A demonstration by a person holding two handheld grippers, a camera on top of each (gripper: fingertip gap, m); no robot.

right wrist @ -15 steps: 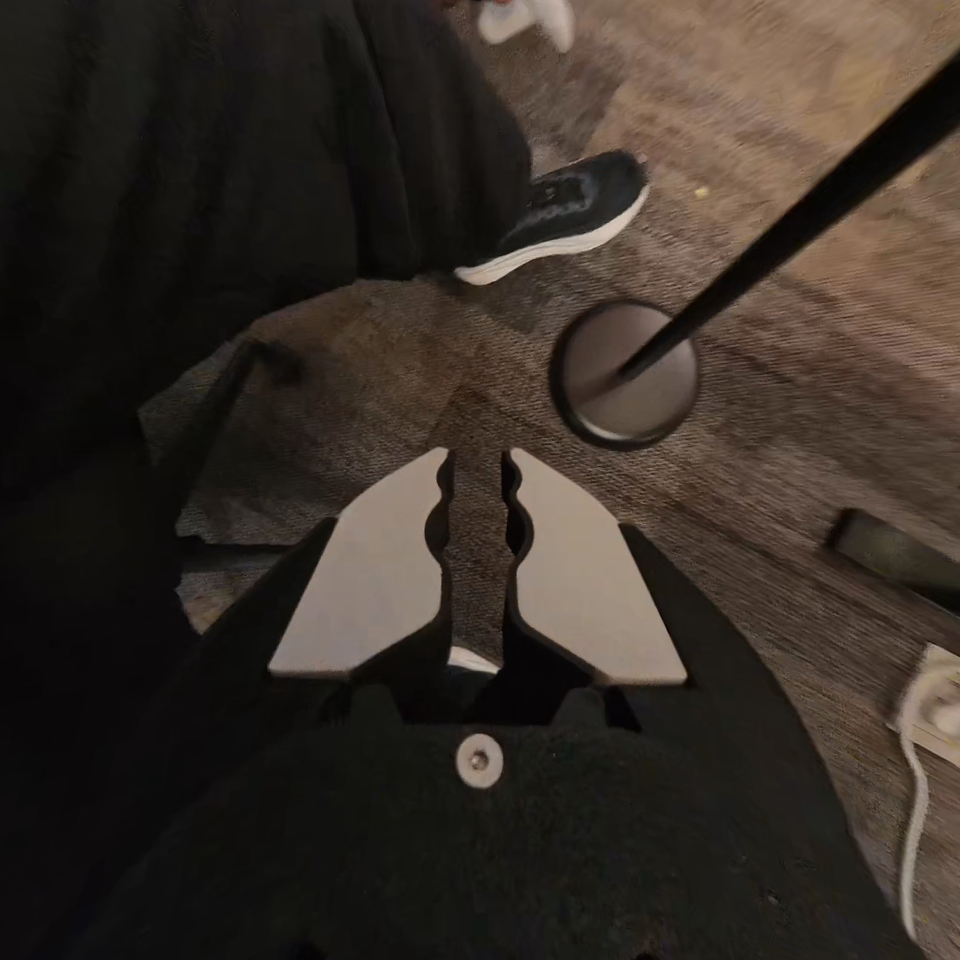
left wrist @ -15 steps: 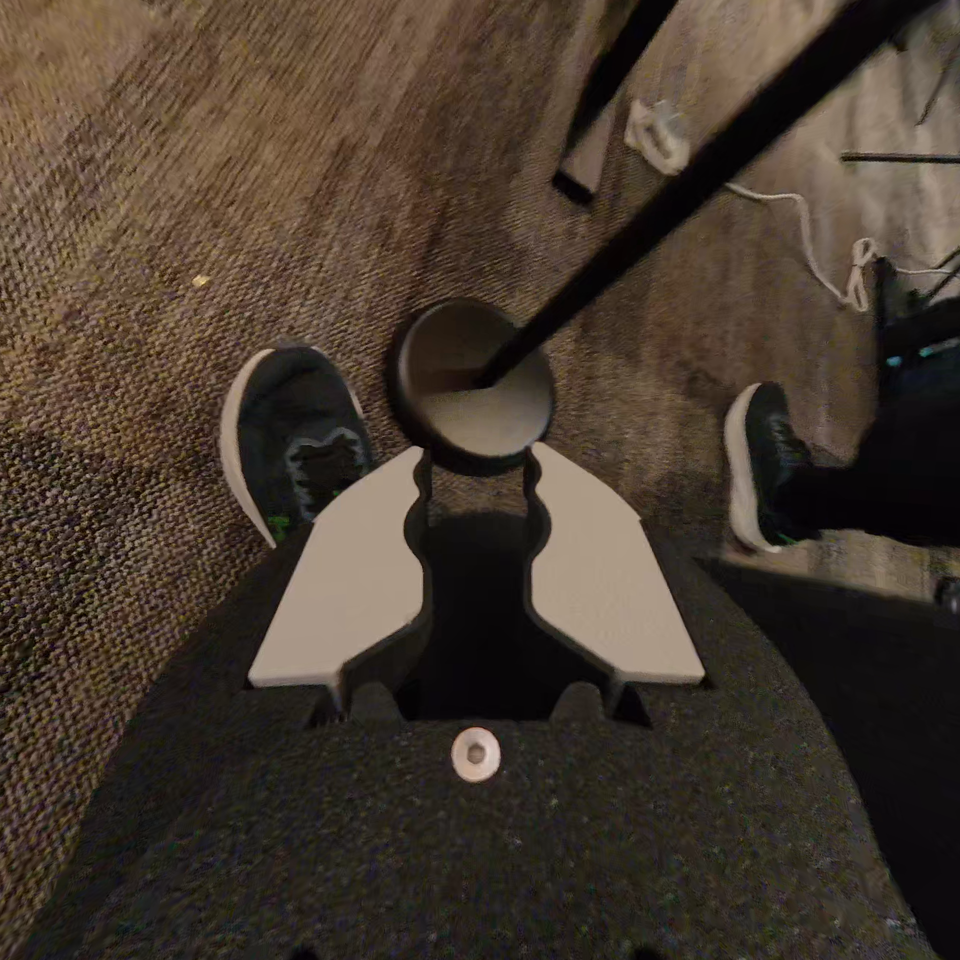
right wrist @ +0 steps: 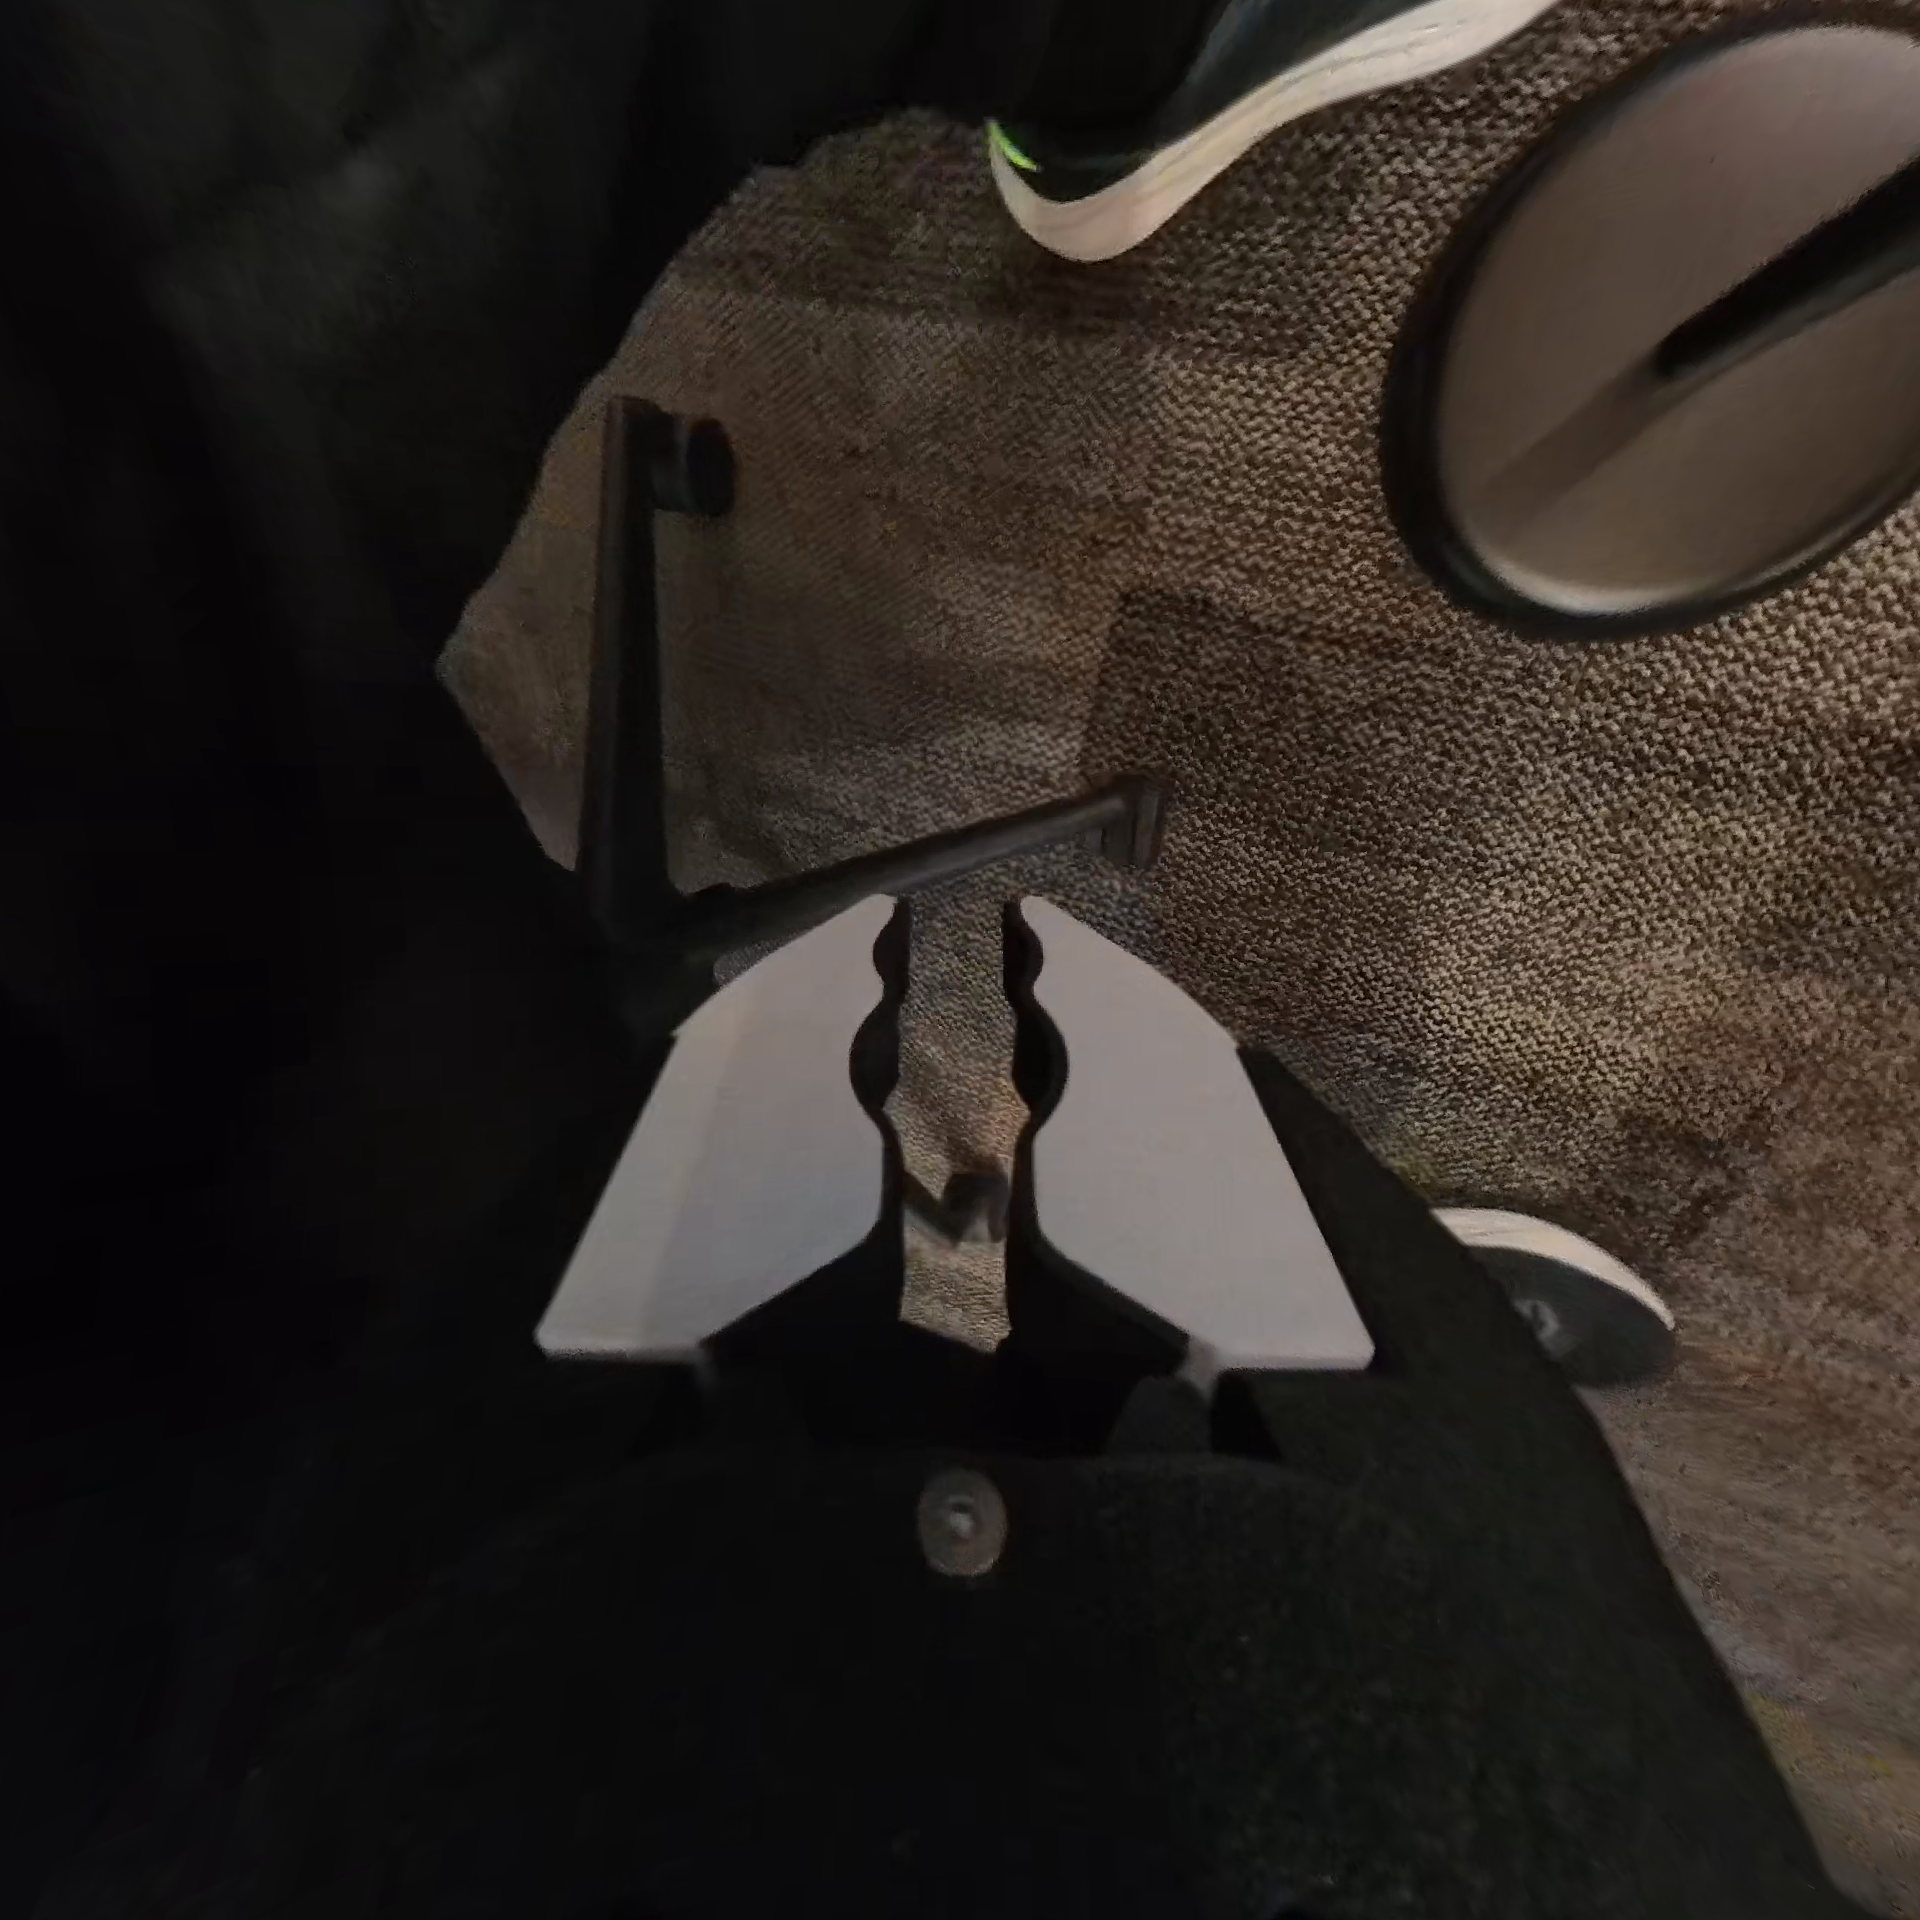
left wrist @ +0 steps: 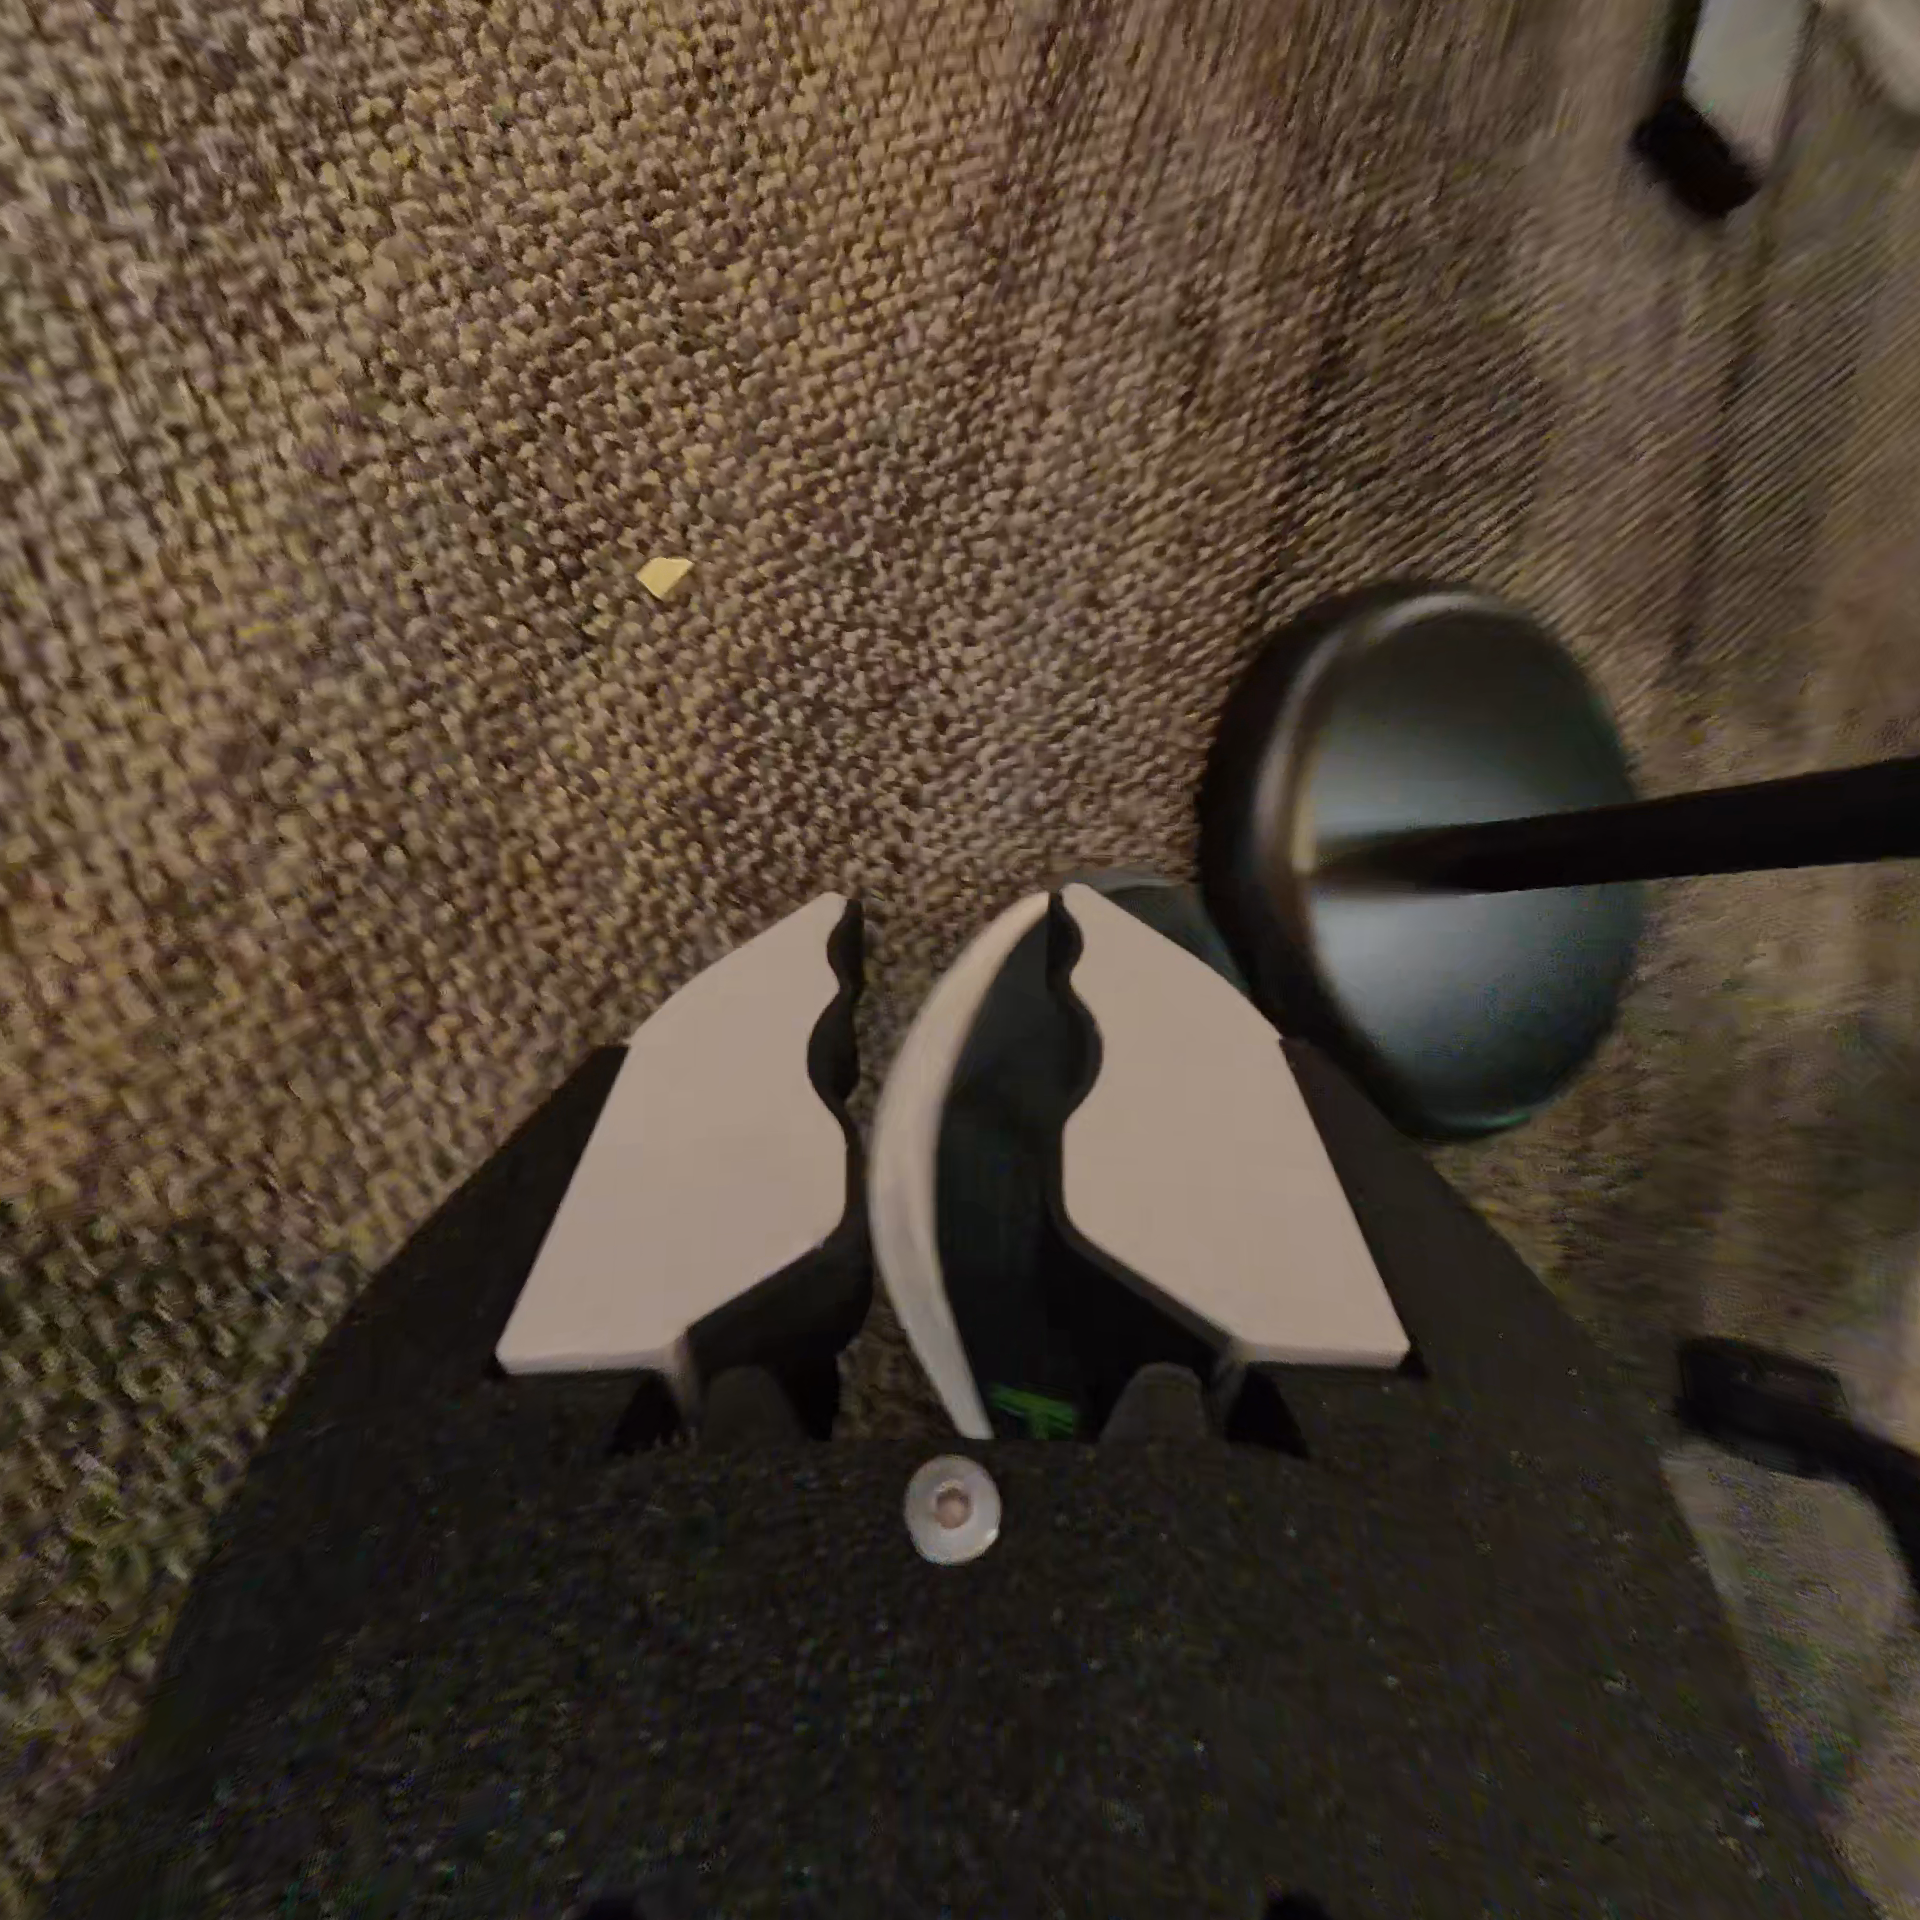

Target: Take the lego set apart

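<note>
I am looking down both grippers at a nubby, loop-pile carpet in mottled brown and tan. My left gripper is hanging released, its two pale, flat, wedge-shaped fingers standing apart with nothing pressed between their scalloped inner edges; through the gap I am seeing the curved white sole edge of a dark shoe far below on the floor, not in the grasp. Just to the right of that gripper a round, smooth, dished stand base with a dark rim is sitting on the carpet, and a thin black pole is rising from its centre. A small pale scrap is lying on the pile well ahead. My right gripper is also unclenched, only carpet showing in the narrow slot between its fingers. Just beyond its tips a slim black metal leg ending in a small flat foot is resting on the carpet. The same round base is sitting at upper right, a dark sneaker with a white sole near it, and black fabric is filling the left.
</note>
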